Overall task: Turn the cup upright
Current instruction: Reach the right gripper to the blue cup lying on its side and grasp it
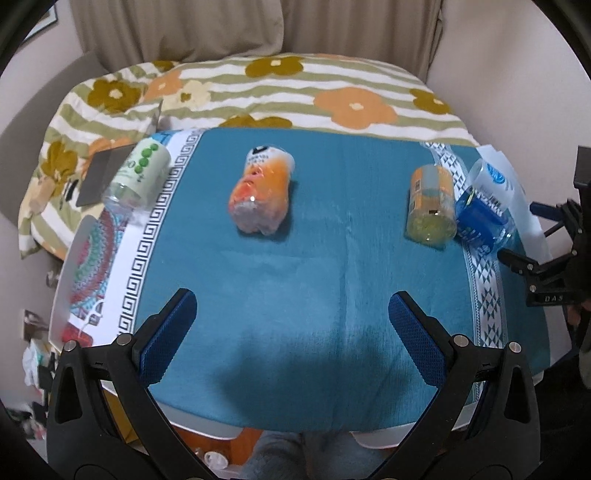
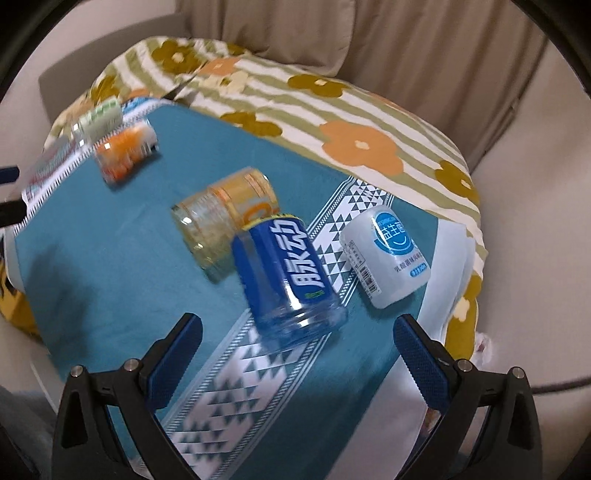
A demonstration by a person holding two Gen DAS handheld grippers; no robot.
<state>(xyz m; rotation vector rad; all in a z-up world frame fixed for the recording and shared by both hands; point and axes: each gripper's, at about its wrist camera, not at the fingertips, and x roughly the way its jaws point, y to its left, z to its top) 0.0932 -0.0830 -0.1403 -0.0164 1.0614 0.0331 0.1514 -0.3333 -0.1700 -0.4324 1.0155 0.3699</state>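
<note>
Several plastic cups lie on their sides on a teal cloth [image 1: 295, 277]. In the left wrist view an orange cup [image 1: 260, 195] lies at the centre, a green-dotted cup [image 1: 136, 173] at the left, a yellow cup [image 1: 430, 205] and a blue cup [image 1: 480, 214] at the right. My left gripper [image 1: 291, 314] is open and empty, short of the orange cup. In the right wrist view the blue cup [image 2: 288, 273] lies just ahead of my open, empty right gripper [image 2: 297, 332], with the yellow cup [image 2: 225, 218] behind it and a white cup [image 2: 384, 254] at the right.
A flowered, striped blanket [image 1: 295, 92] lies behind the cloth, with beige curtains [image 1: 258, 26] beyond. A dark flat card [image 1: 101, 175] lies beside the green-dotted cup. The right gripper's black body [image 1: 554, 266] shows at the right edge of the left wrist view.
</note>
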